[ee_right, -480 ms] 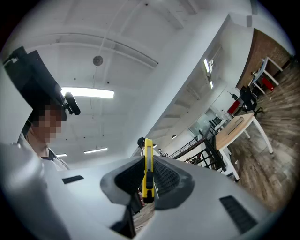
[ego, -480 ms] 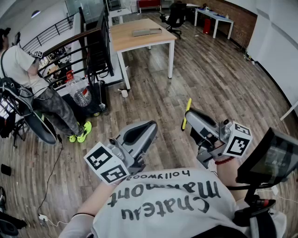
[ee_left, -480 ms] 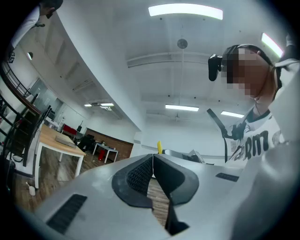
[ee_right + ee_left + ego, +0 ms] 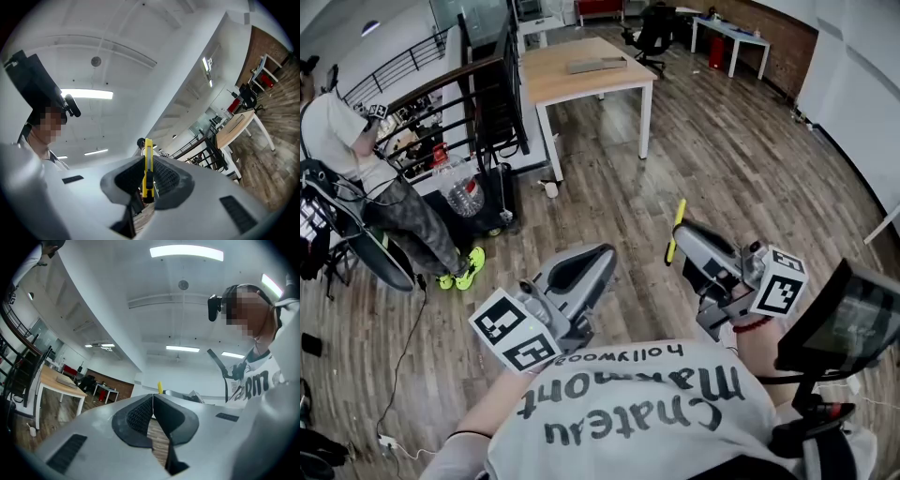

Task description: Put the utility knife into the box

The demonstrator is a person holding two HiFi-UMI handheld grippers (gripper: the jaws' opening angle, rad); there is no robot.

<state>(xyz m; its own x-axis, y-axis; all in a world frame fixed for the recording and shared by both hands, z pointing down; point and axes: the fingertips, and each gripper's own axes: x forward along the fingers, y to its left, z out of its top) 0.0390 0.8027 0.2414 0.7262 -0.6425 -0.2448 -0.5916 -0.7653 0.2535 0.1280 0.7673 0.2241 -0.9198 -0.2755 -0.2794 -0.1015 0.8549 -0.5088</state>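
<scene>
Grips the yellow utility knife (image 4: 676,231) in the right gripper (image 4: 679,240), jaws clenched on its body, one end sticking up past the tips. In the right gripper view, shows that utility knife (image 4: 148,171) upright and edge-on between the ribbed pads. Carries nothing in the left gripper (image 4: 602,255): jaws pressed together, tips meeting, only wooden floor (image 4: 722,159) seen through the opening lower down. Held side by side but apart, in front of the grey printed shirt (image 4: 628,412), both pointing away from the body and well above the floor. Well ahead, a light wooden surface (image 4: 581,82) with a flat grey object (image 4: 595,65) lying on it, too small to tell whether a box. Off to the left, by a black railing (image 4: 441,89), another person (image 4: 342,127).
</scene>
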